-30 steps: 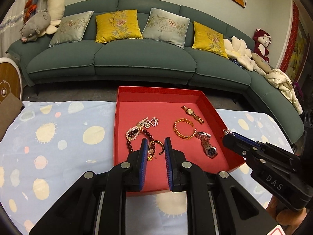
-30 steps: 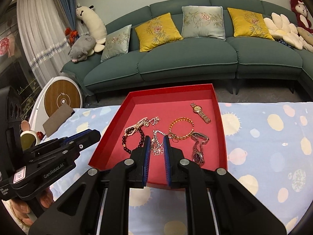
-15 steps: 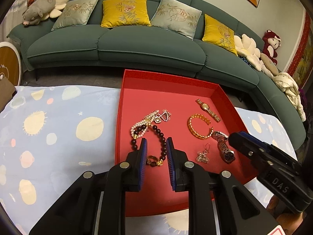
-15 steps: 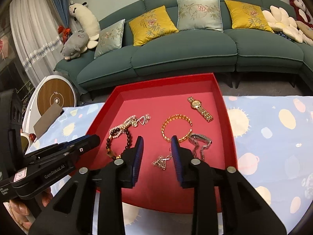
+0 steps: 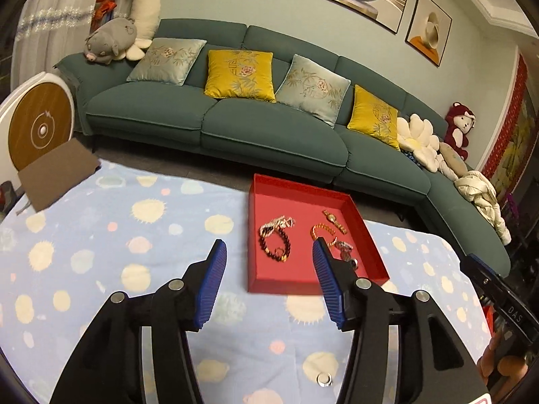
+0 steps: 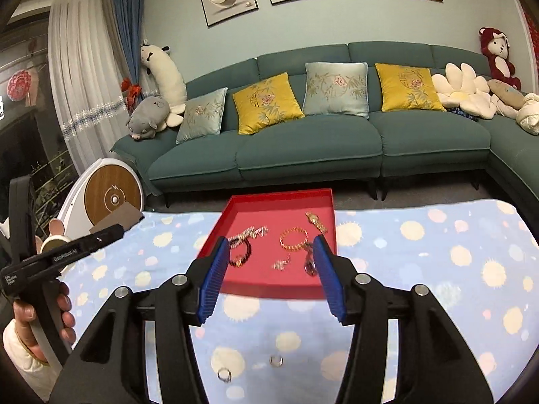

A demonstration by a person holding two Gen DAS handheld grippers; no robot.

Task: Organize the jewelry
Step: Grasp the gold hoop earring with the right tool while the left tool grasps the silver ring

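A red tray (image 5: 261, 202) (image 6: 323, 198) on the patterned cloth holds a dark bead bracelet (image 5: 273, 247) (image 6: 241, 256), a pearl piece (image 5: 278, 223), a gold bangle (image 5: 321, 230) (image 6: 293, 238), a gold watch (image 5: 334, 220) (image 6: 315, 220), a silver watch (image 6: 308, 262) and a small silver pendant (image 6: 281, 264). My left gripper (image 5: 269, 267) is open and empty, held back from the tray. My right gripper (image 6: 271, 266) is open and empty too. Two silver rings (image 6: 275, 361) (image 6: 224, 375) lie on the cloth below the right gripper. One ring (image 5: 324, 379) shows in the left wrist view.
The table is covered with a blue cloth (image 5: 118, 235) with yellow dots. A brown card (image 5: 57, 175) lies at its far left corner. A green sofa (image 6: 303, 148) stands behind the table. The other hand-held gripper (image 6: 60, 256) shows at the left of the right wrist view.
Both grippers have pulled back and up from the tray and opened wide. The pieces they were over now lie in the tray.
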